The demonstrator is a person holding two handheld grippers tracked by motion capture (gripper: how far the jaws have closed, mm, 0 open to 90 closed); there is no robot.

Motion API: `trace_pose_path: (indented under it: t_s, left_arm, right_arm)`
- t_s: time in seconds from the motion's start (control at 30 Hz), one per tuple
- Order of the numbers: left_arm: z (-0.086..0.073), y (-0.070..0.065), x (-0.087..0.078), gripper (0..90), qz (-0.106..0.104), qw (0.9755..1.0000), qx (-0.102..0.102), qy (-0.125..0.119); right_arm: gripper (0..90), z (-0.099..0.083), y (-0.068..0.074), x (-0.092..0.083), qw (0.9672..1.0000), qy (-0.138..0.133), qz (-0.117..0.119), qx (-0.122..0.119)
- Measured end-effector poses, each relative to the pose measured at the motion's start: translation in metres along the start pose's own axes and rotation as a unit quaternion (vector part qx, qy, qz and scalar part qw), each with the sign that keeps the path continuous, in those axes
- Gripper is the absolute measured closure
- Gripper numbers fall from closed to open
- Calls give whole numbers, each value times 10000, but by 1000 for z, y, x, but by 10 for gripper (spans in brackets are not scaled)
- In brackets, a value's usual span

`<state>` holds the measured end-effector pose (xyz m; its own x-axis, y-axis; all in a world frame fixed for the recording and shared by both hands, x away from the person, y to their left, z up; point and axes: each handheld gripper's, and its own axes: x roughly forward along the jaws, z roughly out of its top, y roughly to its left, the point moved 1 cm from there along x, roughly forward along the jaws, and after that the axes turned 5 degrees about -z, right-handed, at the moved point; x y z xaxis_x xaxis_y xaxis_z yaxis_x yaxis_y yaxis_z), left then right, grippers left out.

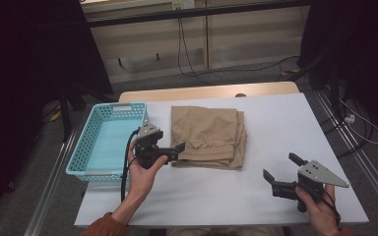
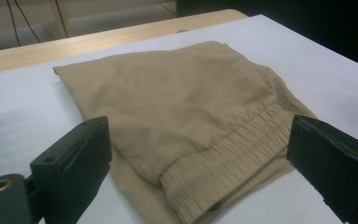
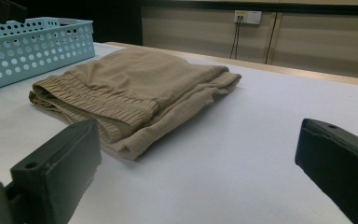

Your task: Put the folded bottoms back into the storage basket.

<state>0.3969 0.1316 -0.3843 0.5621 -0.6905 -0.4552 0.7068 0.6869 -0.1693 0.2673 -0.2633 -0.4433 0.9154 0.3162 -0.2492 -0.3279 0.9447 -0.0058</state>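
Folded tan elastic-waist cloth shorts (image 1: 207, 136) on table, untouched; perforated light-blue plastic basket (image 1: 109, 138) empty. Left gripper (image 1: 175, 149) spread wide at waistband; right gripper (image 1: 281, 171) spread, holding nothing. Grasp, transfer pending.

Desk (image 1: 275, 128): white top with a pale wood strip along the far edge. Folded tan shorts (image 1: 207, 135) lie flat near its middle, elastic waistband toward the near edge. Light-blue perforated basket (image 1: 92, 132) sits just left of the shorts at the desk's left edge, apart from them.
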Motion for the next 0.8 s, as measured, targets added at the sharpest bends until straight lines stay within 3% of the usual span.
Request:
trace_pose_path:
  t_s: [0.1,0.2,0.33,0.43,0.47,0.63,0.7,0.8]
  left_arm:
    - [6,5,4,59,-9,10000,-31,30]
    - [12,11,8,49,-126,9994,-327,-49]
    - [18,14,22,52,31,9999,-112,58]
    - [21,18,28,48,2,9998,-154,93]
    - [25,21,34,47,17,9995,-295,105]
    - [27,29,47,58,9,9996,-207,209]
    - [28,33,54,88,134,9993,-110,326]
    - [29,39,62,93,296,9993,-103,219]
  right_arm:
    - [2,0,0,0,10000,5,3,-6]
    - [2,0,0,1,10000,17,-4,-8]
    - [3,0,0,1,10000,28,5,-8]
    - [2,0,1,1,10000,22,11,-17]
    - [3,0,1,1,10000,19,16,-12]
    - [2,0,0,1,10000,17,21,-17]
    - [3,0,0,1,10000,18,23,-10]
    - [2,0,0,1,10000,30,30,-12]
